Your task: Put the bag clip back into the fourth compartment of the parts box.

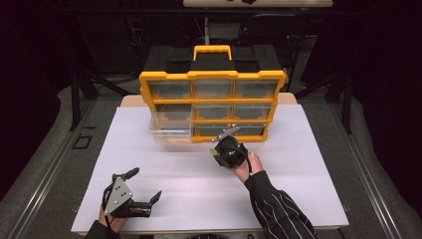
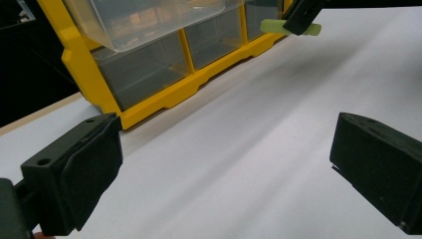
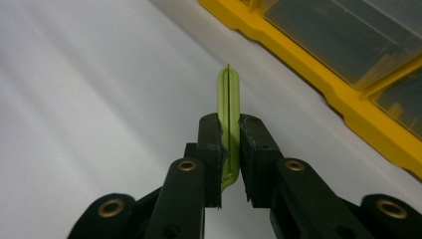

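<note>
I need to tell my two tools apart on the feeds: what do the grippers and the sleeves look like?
Both grippers are black. The left gripper carries a grey three-cornered plate with small holes on top; its fingers are chunky black blocks faced with dark pads. The right gripper has black linkage arms with brass-coloured rivets. The right forearm wears a dark sleeve with thin pale stripes.

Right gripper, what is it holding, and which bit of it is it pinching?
The right gripper pinches a thin light-green strip at its lower part; the tip sticks out past the jaws. The left gripper is open, holding nothing.
</note>
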The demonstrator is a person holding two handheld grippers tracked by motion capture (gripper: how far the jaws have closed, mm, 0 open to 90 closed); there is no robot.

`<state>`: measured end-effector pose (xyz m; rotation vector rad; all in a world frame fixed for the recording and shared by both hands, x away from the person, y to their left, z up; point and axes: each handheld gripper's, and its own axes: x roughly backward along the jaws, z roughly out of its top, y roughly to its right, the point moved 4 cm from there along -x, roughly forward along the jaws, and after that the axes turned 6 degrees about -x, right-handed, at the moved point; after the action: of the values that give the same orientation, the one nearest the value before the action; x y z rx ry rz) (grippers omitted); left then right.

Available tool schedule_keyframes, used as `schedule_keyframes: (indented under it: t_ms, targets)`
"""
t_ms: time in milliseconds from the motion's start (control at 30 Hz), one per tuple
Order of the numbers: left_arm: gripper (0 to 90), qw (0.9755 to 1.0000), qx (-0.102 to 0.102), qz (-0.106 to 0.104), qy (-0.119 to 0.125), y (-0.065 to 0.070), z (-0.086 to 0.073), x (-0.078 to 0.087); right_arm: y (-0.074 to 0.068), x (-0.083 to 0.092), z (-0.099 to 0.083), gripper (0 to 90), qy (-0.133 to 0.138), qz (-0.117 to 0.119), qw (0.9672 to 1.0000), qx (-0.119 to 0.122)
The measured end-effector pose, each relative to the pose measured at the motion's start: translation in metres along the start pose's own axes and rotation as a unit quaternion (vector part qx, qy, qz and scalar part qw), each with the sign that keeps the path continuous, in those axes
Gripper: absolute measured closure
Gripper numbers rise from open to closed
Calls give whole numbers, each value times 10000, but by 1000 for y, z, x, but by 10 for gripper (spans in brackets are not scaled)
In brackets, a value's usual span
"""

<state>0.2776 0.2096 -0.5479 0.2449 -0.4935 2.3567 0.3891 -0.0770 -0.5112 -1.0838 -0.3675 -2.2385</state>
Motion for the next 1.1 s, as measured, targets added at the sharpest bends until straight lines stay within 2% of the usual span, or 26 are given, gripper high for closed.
schedule_keyframes:
  t_ms: [733,1100]
  targets:
    - [4,10000,24,-27,1,0,0,0,5,15,17,804,290,58,9995,-50]
    - [4,10000,25,-25,41,0,0,0,6,30,31,805,411,55,9991,54]
